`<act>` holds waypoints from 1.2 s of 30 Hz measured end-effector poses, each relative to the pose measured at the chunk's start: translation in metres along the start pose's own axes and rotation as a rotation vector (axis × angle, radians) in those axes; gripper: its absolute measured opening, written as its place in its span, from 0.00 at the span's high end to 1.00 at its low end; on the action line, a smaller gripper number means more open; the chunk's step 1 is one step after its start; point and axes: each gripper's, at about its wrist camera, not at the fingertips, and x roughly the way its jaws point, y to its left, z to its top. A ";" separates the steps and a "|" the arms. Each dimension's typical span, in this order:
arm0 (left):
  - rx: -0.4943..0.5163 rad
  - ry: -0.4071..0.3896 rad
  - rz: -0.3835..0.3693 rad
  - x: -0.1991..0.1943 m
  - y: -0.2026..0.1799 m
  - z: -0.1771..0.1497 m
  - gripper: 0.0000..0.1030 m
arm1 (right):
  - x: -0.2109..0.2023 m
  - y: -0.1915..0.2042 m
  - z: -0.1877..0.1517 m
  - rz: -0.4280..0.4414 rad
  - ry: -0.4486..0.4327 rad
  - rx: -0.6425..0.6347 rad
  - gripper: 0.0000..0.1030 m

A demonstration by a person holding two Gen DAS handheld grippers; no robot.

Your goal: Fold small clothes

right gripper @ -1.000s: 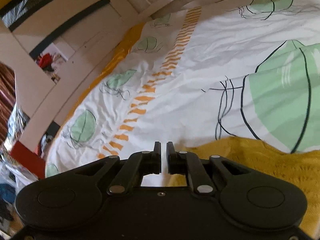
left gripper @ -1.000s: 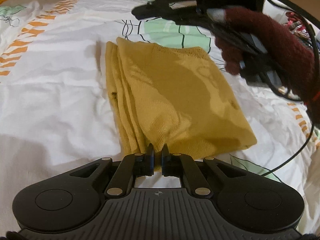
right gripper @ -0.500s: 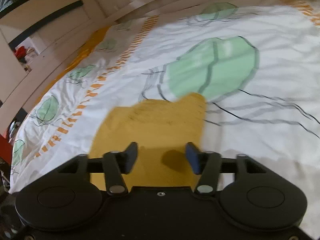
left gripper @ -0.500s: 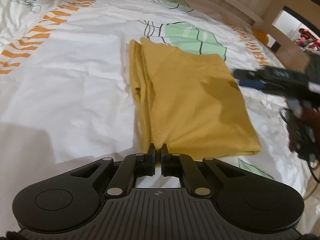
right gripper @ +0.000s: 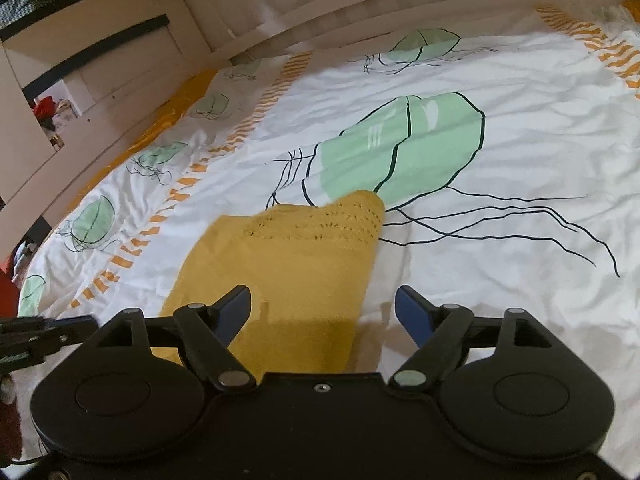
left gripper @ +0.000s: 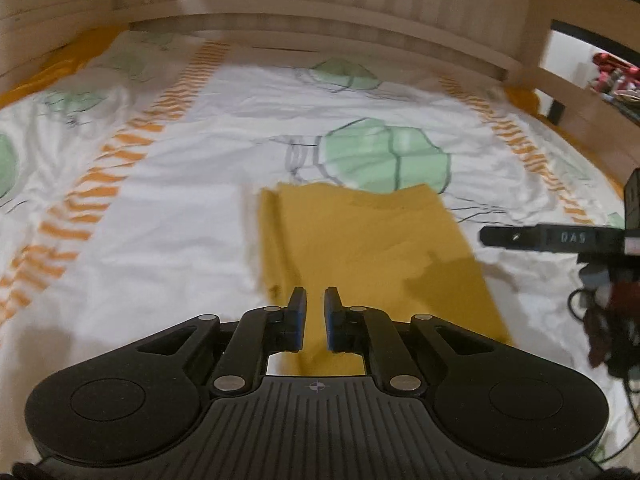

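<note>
The mustard-yellow knitted garment (left gripper: 372,248) lies flat as a layered rectangle on the white jellyfish-print bedsheet (left gripper: 180,208); the folding looks largely done; the left gripper (left gripper: 315,318) hovers with jaws slightly parted, empty; the right gripper (right gripper: 323,312) holds jaws spread wide over its near edge, possibly for one more fold.

Two low views sharing garment (left gripper: 372,248)

Both grippers: matte black plastic, ribbed top, silver pivot screws, blue pads. Left gripper (left gripper: 315,317); right gripper (right gripper: 322,312), black cables, "DAS" label.
</note>
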 end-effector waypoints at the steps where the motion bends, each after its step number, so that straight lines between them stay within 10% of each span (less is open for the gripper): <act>1: 0.017 0.004 -0.010 0.008 -0.005 0.003 0.91 | -0.001 0.000 0.000 0.004 -0.004 0.005 0.21; 9: 0.152 0.128 0.054 0.080 -0.024 0.001 0.91 | 0.004 -0.002 0.001 -0.007 0.009 -0.025 0.21; 28: -0.068 0.140 -0.013 0.077 0.017 -0.007 0.95 | 0.103 -0.012 0.040 -0.140 0.087 -0.102 0.07; 33: -0.177 0.126 -0.062 0.053 0.036 -0.008 0.30 | 0.070 -0.030 0.035 -0.026 0.070 -0.009 0.06; 36: -0.234 0.169 -0.107 0.048 0.045 -0.017 0.30 | 0.064 -0.040 0.023 0.056 0.106 0.063 0.06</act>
